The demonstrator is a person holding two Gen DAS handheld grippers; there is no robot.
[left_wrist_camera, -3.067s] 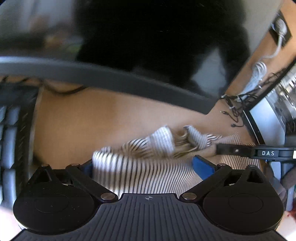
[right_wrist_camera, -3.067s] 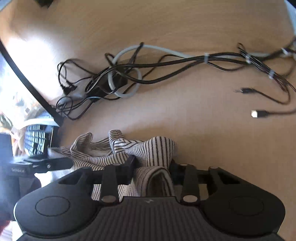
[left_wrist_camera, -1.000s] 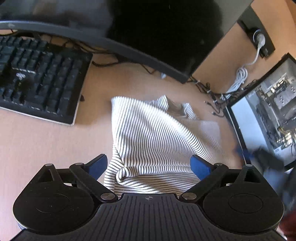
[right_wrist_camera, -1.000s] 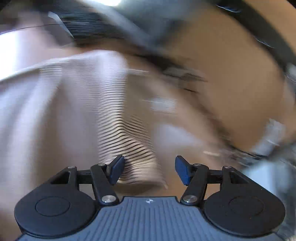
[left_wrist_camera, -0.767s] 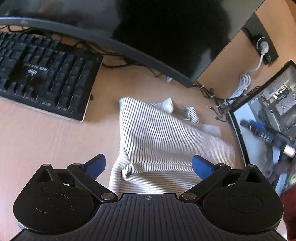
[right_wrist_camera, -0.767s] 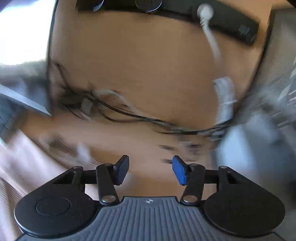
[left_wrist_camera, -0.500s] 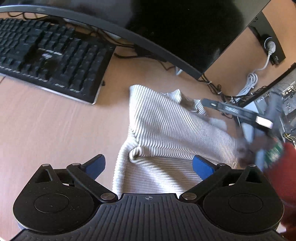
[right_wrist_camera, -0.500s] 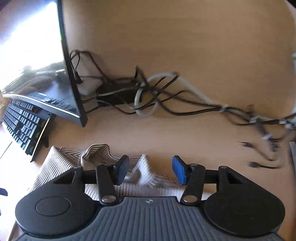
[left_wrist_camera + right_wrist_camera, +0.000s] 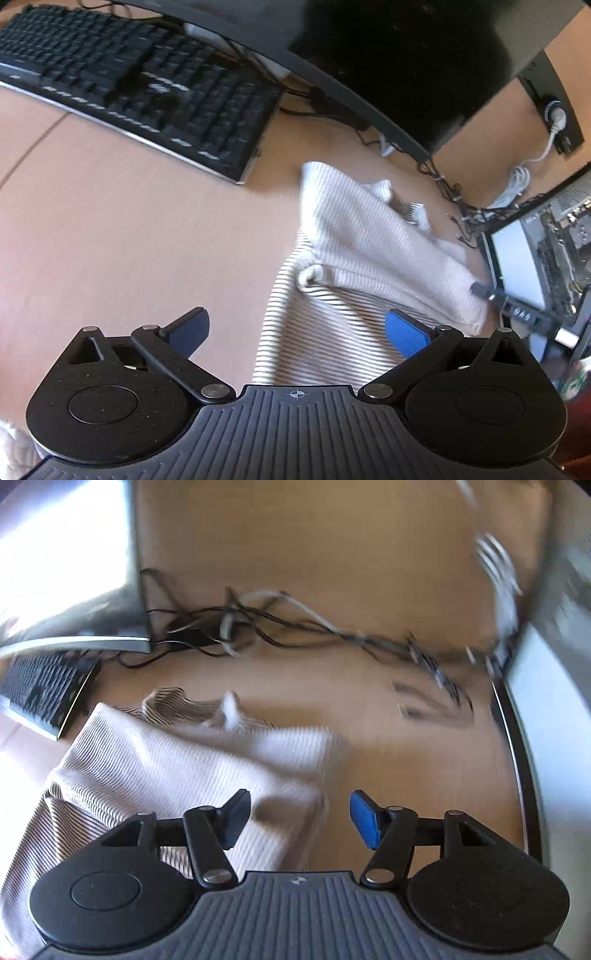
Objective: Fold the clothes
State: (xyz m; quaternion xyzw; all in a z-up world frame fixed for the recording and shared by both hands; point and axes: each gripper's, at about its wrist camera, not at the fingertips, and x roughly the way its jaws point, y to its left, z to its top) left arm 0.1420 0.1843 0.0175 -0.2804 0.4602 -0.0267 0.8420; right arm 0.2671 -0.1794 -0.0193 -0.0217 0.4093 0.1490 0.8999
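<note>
Your left gripper (image 9: 297,332) is spread wide and holds nothing — its blue pads sit above the near edge of the striped garment (image 9: 354,266), whether touching it you cannot tell. Your right gripper (image 9: 300,818) is also parted and empty, poised over the garment's right corner. The garment lies partly folded on the wooden desk (image 9: 110,221), between the keyboard (image 9: 140,88) and the computer case (image 9: 532,266), near the tangled cables (image 9: 280,627) behind it.
</note>
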